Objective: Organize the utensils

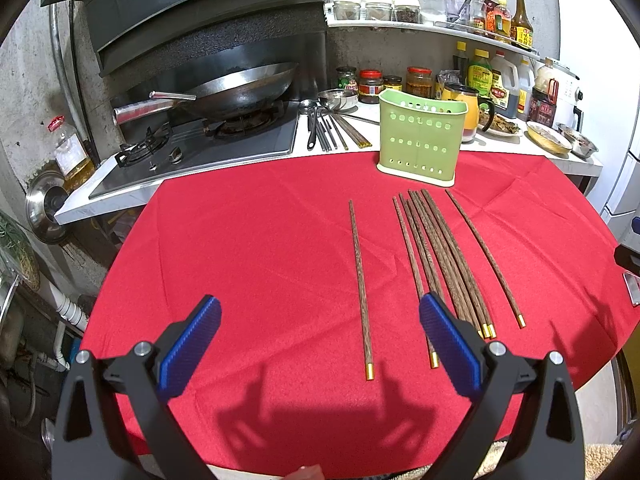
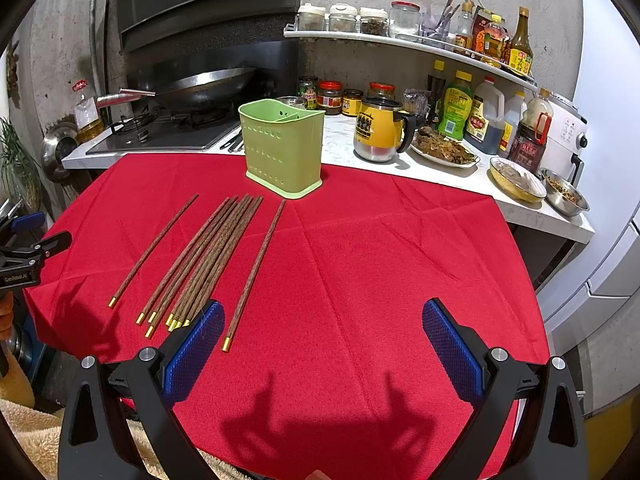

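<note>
Several brown wooden chopsticks with gold tips lie in a bundle (image 1: 444, 256) (image 2: 212, 260) on the red tablecloth (image 1: 260, 248) (image 2: 380, 260). One single chopstick (image 1: 361, 288) (image 2: 154, 250) lies to its left, another (image 1: 486, 258) (image 2: 256, 272) to its right. A green perforated utensil holder (image 1: 422, 138) (image 2: 284, 148) stands upright at the cloth's far edge. My left gripper (image 1: 320, 344) is open and empty, hovering above the near ends of the chopsticks. My right gripper (image 2: 323, 346) is open and empty, to the right of the bundle. The left gripper also shows in the right wrist view (image 2: 30, 248).
Behind the cloth runs a white counter (image 2: 400, 168) with a gas stove and wok (image 1: 236, 88), loose metal utensils (image 1: 328, 128), a yellow mug (image 2: 378, 128), sauce bottles, jars and food bowls (image 2: 516, 178). A shelf of jars (image 2: 360, 20) hangs above.
</note>
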Tool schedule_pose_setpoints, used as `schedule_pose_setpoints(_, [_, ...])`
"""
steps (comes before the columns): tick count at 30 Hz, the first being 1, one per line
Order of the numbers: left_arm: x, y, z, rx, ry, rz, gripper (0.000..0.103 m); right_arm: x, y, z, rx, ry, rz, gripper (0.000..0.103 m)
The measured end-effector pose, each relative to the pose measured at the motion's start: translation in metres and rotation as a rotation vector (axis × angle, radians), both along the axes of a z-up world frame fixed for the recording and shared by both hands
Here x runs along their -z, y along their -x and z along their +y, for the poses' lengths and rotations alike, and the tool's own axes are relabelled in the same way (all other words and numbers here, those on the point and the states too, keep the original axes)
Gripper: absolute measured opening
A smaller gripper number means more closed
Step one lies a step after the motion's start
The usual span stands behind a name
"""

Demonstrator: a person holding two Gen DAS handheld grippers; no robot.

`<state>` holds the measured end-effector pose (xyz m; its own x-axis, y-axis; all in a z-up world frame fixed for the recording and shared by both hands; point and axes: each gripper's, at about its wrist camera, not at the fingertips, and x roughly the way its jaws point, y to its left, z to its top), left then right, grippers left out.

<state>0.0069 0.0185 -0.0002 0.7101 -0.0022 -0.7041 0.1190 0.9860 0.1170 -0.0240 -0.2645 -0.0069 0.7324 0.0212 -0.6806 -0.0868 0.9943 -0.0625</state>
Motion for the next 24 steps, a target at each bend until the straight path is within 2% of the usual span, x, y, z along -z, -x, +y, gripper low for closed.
schedule_pose_setpoints(24, [-0.0002,0.0002,0.0016,-0.002,0.0,0.003,0.097,-0.0002,-0.0006,-0.0021,0.002,-0.002,0.001,0.097])
